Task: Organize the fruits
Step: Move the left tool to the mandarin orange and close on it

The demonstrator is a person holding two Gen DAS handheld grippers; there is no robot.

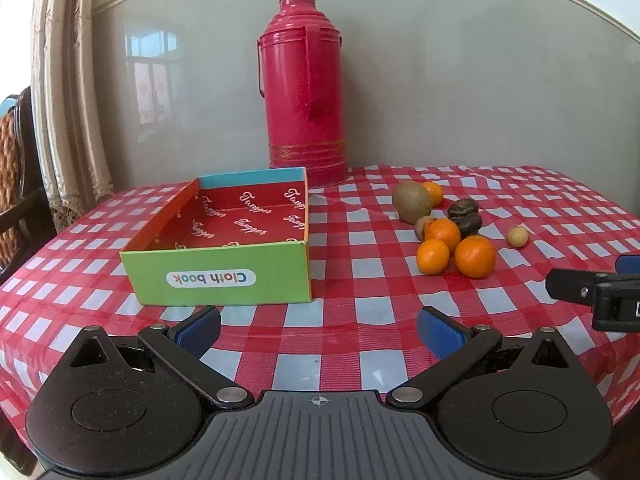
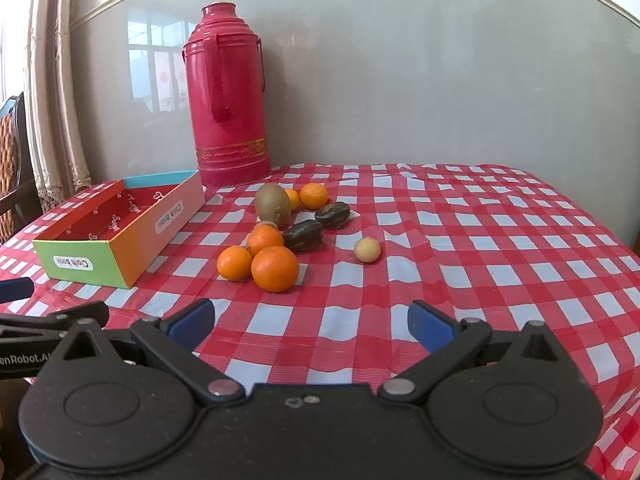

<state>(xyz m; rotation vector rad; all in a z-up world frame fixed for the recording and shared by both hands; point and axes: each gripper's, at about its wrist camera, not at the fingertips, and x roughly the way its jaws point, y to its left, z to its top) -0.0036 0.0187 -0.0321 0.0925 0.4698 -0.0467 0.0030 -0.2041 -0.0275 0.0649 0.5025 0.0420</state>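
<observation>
The right gripper hovers with its blue pads spread apart, empty, just near of the fruit pile: mandarins, a kiwi, two dark fruits and one small pale fruit set apart. The left gripper, likewise spread and empty, faces the open box. A red thermos stands behind on the checked tablecloth.

a table was covered by a red-and-white checked cloth. on it an open cardboard box was set at nine o'clock, a red thermos at eleven o'clock, and loose fruits were clustered near the centre.
</observation>
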